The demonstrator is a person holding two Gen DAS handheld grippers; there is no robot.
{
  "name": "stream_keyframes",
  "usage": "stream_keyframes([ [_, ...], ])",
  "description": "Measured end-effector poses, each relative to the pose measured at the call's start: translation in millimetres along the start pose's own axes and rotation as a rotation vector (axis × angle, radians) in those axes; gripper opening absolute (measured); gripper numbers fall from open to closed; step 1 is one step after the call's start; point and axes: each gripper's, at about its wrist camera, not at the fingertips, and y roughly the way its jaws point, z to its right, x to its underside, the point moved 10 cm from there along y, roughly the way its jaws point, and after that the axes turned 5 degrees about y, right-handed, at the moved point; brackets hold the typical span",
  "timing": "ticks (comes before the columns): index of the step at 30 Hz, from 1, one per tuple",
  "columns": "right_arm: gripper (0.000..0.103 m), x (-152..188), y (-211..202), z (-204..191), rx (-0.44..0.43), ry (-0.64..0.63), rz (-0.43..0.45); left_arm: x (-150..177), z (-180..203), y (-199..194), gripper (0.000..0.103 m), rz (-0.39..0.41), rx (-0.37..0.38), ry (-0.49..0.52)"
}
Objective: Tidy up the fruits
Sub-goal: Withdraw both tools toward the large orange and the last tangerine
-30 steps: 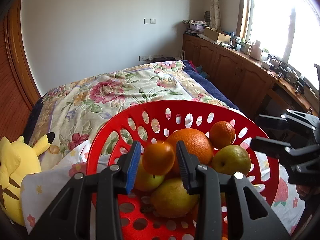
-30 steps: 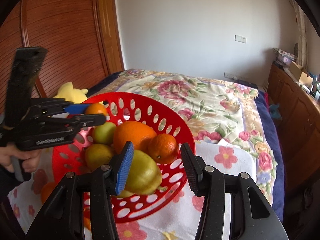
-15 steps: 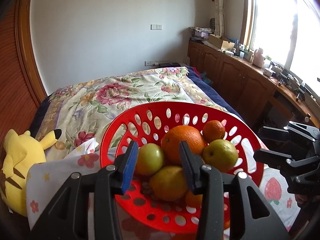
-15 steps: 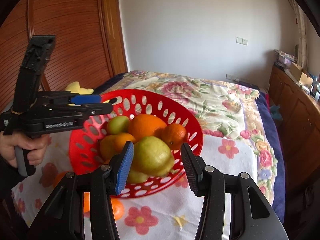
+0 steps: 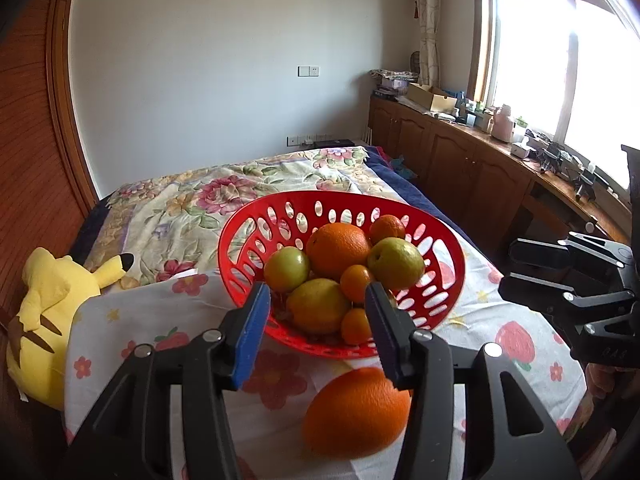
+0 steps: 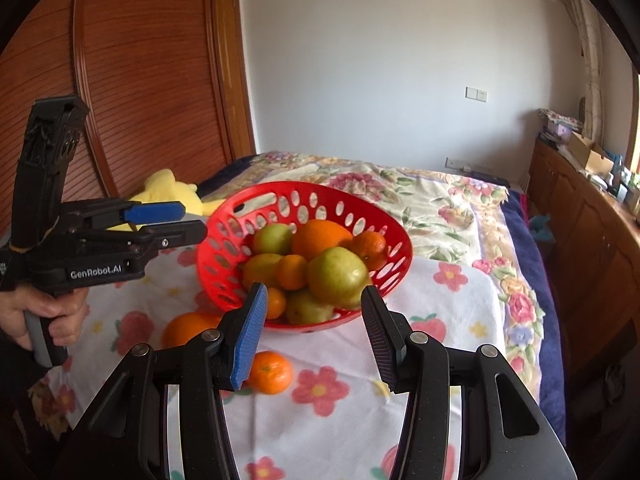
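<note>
A red basket (image 5: 240, 276) with oval holes stands on a white cloth (image 6: 452, 320) printed with flowers and strawberries, and the cloth lies over a bed with a floral blanket (image 5: 192, 208). In the basket there is a big orange (image 5: 338, 249) at the top, green-yellow pears (image 6: 336, 276) around it, and some small mandarins (image 5: 355, 282) between them. Outside the basket, one large orange (image 5: 356, 412) lies on the cloth just in front of it, and a small mandarin (image 6: 270, 372) lies near it. The left gripper (image 5: 316, 330) hangs in front of the basket with its jaws spread and nothing between them. The right gripper (image 6: 314, 334) is also spread apart and holds nothing. A yellow plush toy (image 5: 52, 316) lies at the left side of the bed.
</note>
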Motion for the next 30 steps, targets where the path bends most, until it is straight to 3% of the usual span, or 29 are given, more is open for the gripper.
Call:
stream_keyframes([
  [13,0.050,29.7,9.4,-15.4,-0.003,0.033,-0.061,44.3,10.2,-21.6,0.055,0.004,0.019,-0.006],
  [26,0.050,66.9,30.9,-22.9,-0.024,0.063,-0.132,77.9,23.9,-6.3,0.058,-0.059,0.025,-0.011],
  [30,0.050,69.3,34.0,-18.2,-0.025,0.074,-0.144,80.1,26.6,-1.5,0.064,-0.067,0.035,-0.014],
])
